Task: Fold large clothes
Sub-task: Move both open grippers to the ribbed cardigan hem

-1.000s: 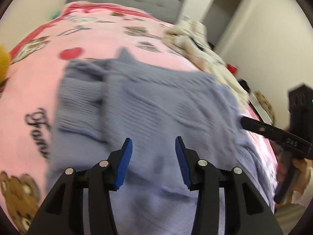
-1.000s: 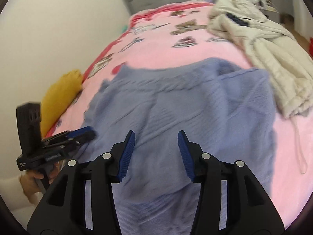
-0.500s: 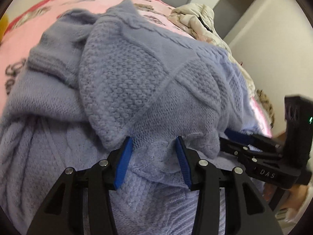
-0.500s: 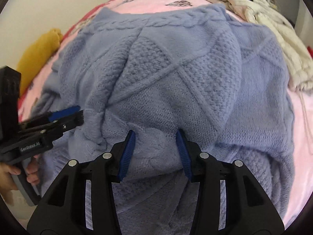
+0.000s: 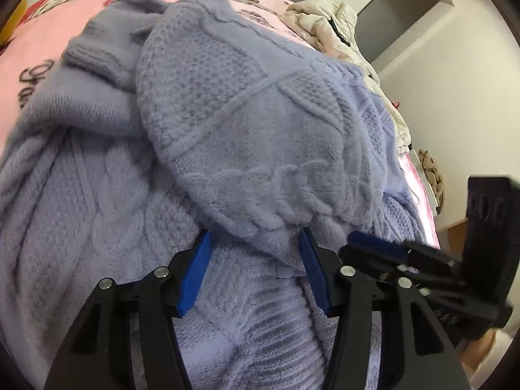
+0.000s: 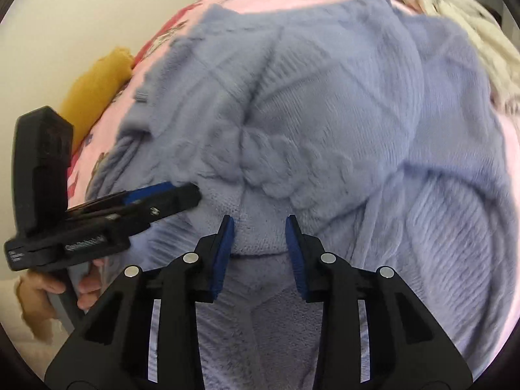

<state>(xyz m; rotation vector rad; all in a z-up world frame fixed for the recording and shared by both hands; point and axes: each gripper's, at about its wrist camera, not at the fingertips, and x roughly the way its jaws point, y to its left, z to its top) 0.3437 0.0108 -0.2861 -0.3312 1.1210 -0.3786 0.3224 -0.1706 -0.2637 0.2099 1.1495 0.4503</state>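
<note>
A lavender cable-knit sweater [image 5: 243,113] lies bunched on a pink printed bedspread [image 5: 65,16]. My left gripper [image 5: 254,232] is low over its near part. The jaws are opening, and a folded flap of knit hangs between the blue pads with a gap beside the left pad. My right gripper [image 6: 260,219] is closing, and a ridge of the sweater [image 6: 325,97] fills the space between its pads. Each gripper shows in the other's view: the right gripper [image 5: 373,243] just right of the left one, the left gripper [image 6: 162,195] at the sweater's left edge.
A cream padded jacket [image 5: 325,22] lies on the bed beyond the sweater [image 6: 455,16]. A yellow cushion [image 6: 97,81] sits against the wall at the left. A person's hand [image 6: 42,289] holds the left tool. A doorway [image 5: 406,9] and a white wall are to the right.
Both grippers have come down close onto the sweater, which now fills both views. A fold of knit has come between each pair of pads. The left jaws stand wider, the right narrower.
</note>
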